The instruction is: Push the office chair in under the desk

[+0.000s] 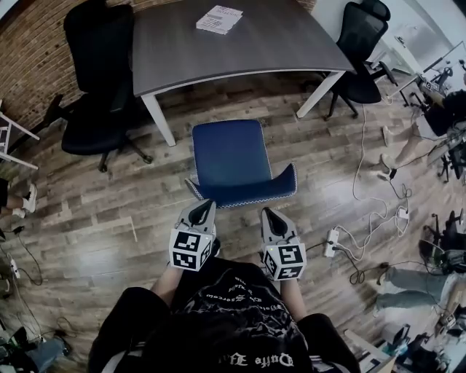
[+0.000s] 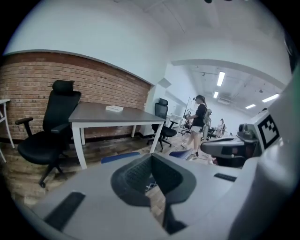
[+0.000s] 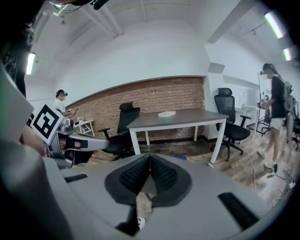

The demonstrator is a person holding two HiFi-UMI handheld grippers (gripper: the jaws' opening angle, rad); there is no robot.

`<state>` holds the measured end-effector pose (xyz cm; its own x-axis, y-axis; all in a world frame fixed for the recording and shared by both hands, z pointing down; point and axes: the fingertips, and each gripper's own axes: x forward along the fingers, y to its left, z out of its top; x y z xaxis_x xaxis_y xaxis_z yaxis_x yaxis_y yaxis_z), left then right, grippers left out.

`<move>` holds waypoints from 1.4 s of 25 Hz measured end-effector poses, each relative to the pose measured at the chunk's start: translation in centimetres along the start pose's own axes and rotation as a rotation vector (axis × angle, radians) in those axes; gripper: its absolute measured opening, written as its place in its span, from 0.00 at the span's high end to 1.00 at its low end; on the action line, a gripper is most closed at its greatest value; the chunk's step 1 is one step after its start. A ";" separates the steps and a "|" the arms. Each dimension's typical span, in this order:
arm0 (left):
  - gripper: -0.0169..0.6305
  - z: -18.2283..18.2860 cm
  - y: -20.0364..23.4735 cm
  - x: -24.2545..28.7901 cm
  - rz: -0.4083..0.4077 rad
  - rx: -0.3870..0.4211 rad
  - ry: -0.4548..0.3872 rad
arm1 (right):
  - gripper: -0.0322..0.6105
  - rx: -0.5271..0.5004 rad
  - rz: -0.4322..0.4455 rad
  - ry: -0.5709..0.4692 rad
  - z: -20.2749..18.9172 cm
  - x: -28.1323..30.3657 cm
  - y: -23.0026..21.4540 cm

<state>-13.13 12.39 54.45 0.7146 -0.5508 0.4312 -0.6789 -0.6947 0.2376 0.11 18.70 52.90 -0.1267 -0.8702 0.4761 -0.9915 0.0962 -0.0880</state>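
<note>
The blue office chair [image 1: 234,156] stands on the wood floor a little short of the grey desk [image 1: 240,44], its seat facing the desk and its backrest towards me. My left gripper [image 1: 202,210] and right gripper [image 1: 269,216] are side by side just behind the backrest's top edge, both shut with nothing in them. Whether the tips touch the backrest I cannot tell. In the left gripper view the closed left gripper [image 2: 151,161] points at the desk [image 2: 112,117], with blue bits of the chair [image 2: 121,157] below. The right gripper [image 3: 150,161] also faces the desk [image 3: 178,119].
A black office chair [image 1: 98,87] sits left of the desk and another [image 1: 360,51] at its right corner. A booklet [image 1: 220,19] lies on the desk. Cables and a power strip [image 1: 331,242] trail over the floor to the right. A person [image 3: 274,112] walks at the far right.
</note>
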 end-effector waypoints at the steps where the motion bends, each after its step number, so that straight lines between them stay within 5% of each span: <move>1: 0.96 0.3 0.1 0.4 -0.018 0.016 0.007 | 0.94 -0.008 0.003 0.011 0.2 0.5 0.0; 9: 0.96 1.4 0.1 3.6 -0.104 0.077 0.048 | 0.94 -0.076 0.009 0.075 1.0 3.2 -1.3; 15: 0.96 1.1 -2.0 4.3 -0.097 0.074 0.065 | 0.94 -0.108 0.060 0.103 0.5 3.1 -3.0; 22: 0.96 0.5 -3.0 4.5 -0.028 0.041 0.083 | 0.93 -0.184 0.225 0.139 0.1 3.7 -3.6; 24: 0.95 0.4 -3.1 4.5 -0.013 0.027 0.091 | 0.82 -0.210 0.284 0.149 0.3 4.0 -3.5; 26: 0.83 0.0 -3.6 4.7 -0.019 0.028 0.115 | 0.76 -0.249 0.350 0.169 0.3 4.2 -3.4; 35: 0.62 -1.6 -6.6 6.9 -0.184 0.359 0.347 | 0.66 -0.540 0.601 0.304 -1.2 5.2 -2.9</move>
<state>-3.95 13.94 57.28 0.6778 -0.2616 0.6871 -0.4036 -0.9136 0.0503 2.24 14.45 56.71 -0.5607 -0.4384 0.7025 -0.6227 0.7824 -0.0087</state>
